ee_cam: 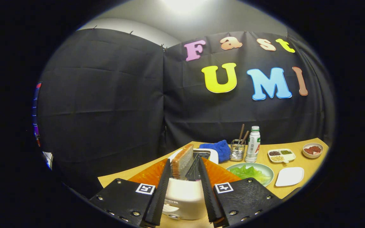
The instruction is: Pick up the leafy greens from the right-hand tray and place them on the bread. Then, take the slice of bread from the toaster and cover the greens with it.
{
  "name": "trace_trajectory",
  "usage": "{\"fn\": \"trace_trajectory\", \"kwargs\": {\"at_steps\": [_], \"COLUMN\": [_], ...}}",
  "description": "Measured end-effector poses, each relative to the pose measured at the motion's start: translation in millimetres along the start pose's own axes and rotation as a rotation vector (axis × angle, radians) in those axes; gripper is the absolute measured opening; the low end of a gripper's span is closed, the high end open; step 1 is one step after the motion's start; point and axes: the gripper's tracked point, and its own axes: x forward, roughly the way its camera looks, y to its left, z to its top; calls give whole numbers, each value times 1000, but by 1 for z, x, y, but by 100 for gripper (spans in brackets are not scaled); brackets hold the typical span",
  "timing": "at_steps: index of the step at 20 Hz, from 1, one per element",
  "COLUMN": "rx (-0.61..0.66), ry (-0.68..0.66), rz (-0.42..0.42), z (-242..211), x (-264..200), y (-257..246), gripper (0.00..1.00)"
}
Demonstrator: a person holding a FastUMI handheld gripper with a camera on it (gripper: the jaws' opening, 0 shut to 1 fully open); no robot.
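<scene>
The gripper is held spread over the toaster; a bread slice stands upright between the fingers (nearer the left). Greens are seen on a plate to the right.

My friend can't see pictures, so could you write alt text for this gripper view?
The gripper, fingers open, straddles a white toaster with a bread slice standing in its slot. Beyond to the right sit a plate of leafy greens, a bottle and a blue cloth.
</scene>
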Motion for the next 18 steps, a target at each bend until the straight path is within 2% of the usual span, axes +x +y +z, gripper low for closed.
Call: {"fn": "trace_trajectory", "kwargs": {"at_steps": [2,6,10,11,12,14,15,17,18], "rx": [-10,14,-27,-22,-13,19,30,32,32], "ry": [19,47,32,41,61,59,58,49,47], "rz": [6,-42,-131,-134,-134,-142,-137,-140,-143], "z": [-5,-14,-11,-15,-22,-17,-19,-17,-16], "x": [9,29,43,43,46,48,47,50,51], "y": [10,8,-2,-2,0,0,1,1,1], "gripper": [54,54,53,29,25,26,8,8,3]}}
